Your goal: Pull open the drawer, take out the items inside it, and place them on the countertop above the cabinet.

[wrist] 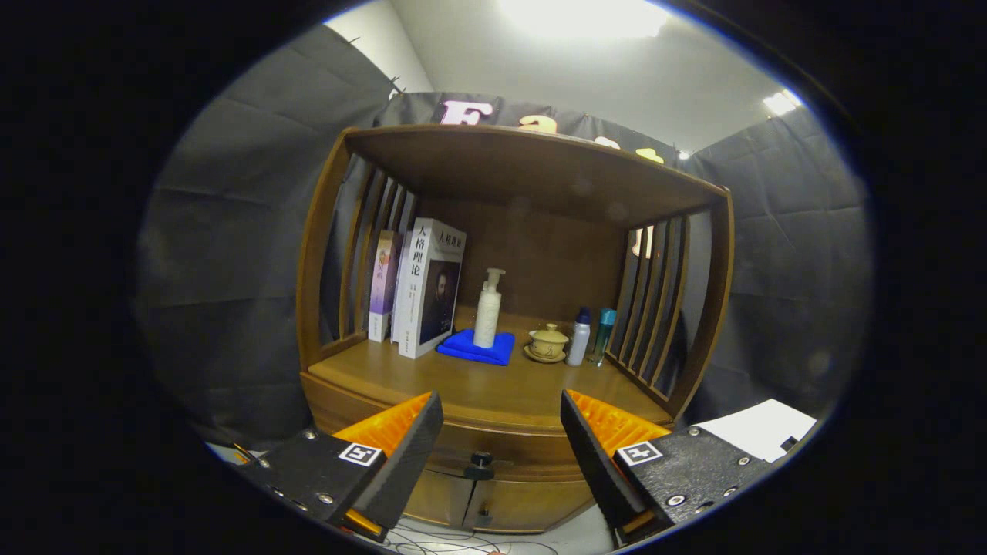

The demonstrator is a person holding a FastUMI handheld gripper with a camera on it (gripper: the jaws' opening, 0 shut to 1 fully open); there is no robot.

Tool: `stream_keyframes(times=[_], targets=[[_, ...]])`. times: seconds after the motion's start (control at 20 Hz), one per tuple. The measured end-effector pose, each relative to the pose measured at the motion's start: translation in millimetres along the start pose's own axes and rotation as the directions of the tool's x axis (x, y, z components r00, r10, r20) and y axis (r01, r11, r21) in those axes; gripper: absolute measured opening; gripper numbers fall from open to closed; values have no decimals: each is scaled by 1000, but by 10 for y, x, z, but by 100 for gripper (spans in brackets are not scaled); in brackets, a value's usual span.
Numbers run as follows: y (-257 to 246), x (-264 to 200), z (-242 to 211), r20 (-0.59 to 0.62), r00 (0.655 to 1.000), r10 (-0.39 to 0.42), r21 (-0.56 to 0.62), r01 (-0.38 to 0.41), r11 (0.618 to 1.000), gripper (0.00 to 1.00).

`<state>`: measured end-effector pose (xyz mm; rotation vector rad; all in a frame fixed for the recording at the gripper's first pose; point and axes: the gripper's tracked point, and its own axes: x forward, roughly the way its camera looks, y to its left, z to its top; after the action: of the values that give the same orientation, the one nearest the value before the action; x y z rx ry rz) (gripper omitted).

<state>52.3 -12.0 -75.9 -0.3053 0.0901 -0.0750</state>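
Claw [501,432] gaping, holding nothing, lined up on the knob [481,464] of the shut drawer [493,451] under the countertop [478,389]. If the fingers close off-centre, I'd guess they slip off the knob and the drawer stays shut

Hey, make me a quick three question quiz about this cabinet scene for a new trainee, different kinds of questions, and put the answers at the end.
1. True or false: the drawer is already pulled open.
2. What does the white pump bottle stand on? A) blue cloth B) a book C) bare countertop
3. Fill in: the drawer knob sits ahead of the gripper, in line with the gap between its ____ fingers.

Key
1. False; it looks shut, nothing taken out yet.
2. A
3. open; the fingers hold nothing and stand apart, short of the knob.
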Motion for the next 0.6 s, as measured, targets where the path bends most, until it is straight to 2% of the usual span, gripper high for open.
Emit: stream_keyframes(times=[0.15,0.35,0.6], targets=[[99,115,-186,-24,1000,-10,-28,9,1000,95],[251,256,-481,-57,998,6,3,-6,1000,95],[226,359,-831,-69,997,-32,31,35,999,94]])
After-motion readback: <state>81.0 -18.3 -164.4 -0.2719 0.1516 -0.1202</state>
